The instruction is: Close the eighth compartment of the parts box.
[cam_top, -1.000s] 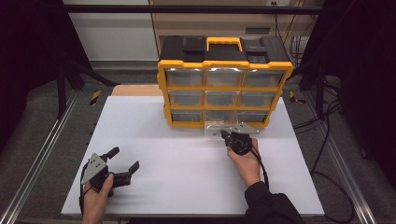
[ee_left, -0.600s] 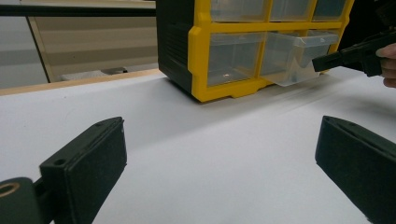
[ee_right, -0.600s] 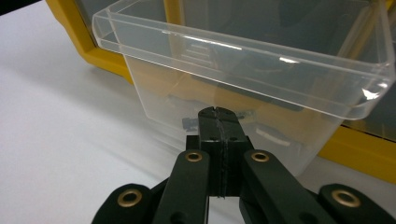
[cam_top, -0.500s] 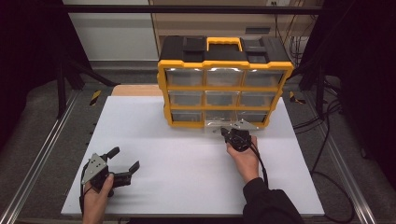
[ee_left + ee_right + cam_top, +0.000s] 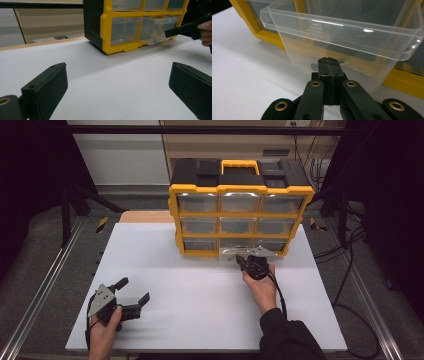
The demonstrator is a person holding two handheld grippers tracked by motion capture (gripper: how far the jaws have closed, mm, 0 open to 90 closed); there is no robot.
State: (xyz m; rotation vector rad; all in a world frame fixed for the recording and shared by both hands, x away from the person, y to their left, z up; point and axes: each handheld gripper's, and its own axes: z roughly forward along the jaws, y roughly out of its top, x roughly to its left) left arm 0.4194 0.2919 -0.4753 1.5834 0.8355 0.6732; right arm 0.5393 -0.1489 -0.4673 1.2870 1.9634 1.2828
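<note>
At the centre of the high view, the right gripper (image 5: 240, 260), jaws pressed together on nothing, touches the clear drawer (image 5: 342, 40) pulled partly out of the yellow organizer (image 5: 240, 210), while the left gripper (image 5: 133, 293) rests wide-jawed at the desk's (image 5: 200, 290) lower left.

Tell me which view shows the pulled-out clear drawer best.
The right gripper view: the clear drawer is close up, rim and front wall sharp, right tool shut against it. The left gripper view shows it sideways and small; the high view, a glint.
</note>
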